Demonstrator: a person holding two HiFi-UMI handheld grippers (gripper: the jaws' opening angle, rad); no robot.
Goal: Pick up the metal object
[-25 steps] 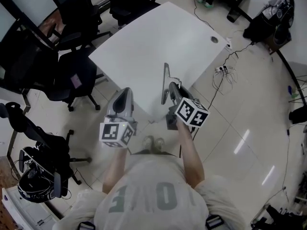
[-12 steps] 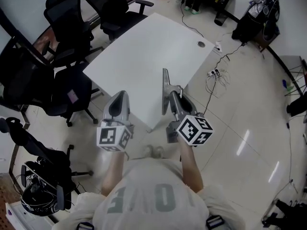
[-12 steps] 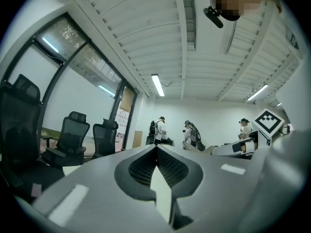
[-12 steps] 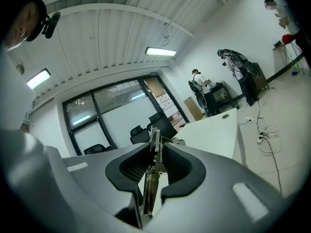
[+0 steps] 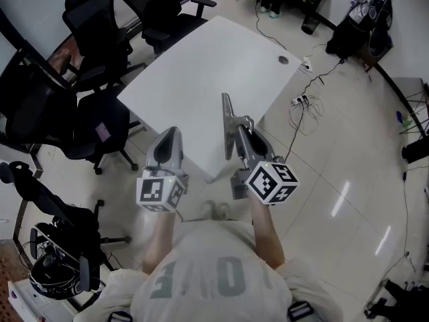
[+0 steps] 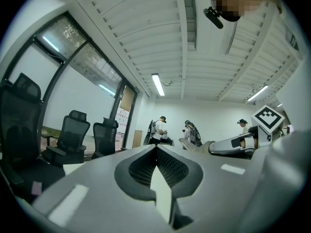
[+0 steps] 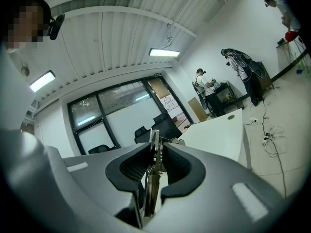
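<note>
The right gripper (image 5: 240, 131) is clamped on the metal object (image 5: 228, 119), a slim steel piece with a small spring. It stands on edge between the pads and sticks out past the tips. It is held up clear of the white table (image 5: 194, 72), over the table's near right edge, close to the near corner. The left gripper (image 5: 172, 133) sits just beside it, over the near left edge. Its jaws are closed tip to tip with nothing between them, and it points level across the tabletop. Both grippers carry their marker cubes toward the person, whose shoes (image 5: 214, 205) show on the tiles below the corner. The tabletop is bare apart from a round cable hole (image 5: 283, 60) by its far right corner. Black office chairs (image 5: 100, 39) crowd the left side. A power strip and loose cables (image 5: 301, 102) lie on the floor to the right. A few people (image 6: 158, 129) stand at the far end of the room
</note>
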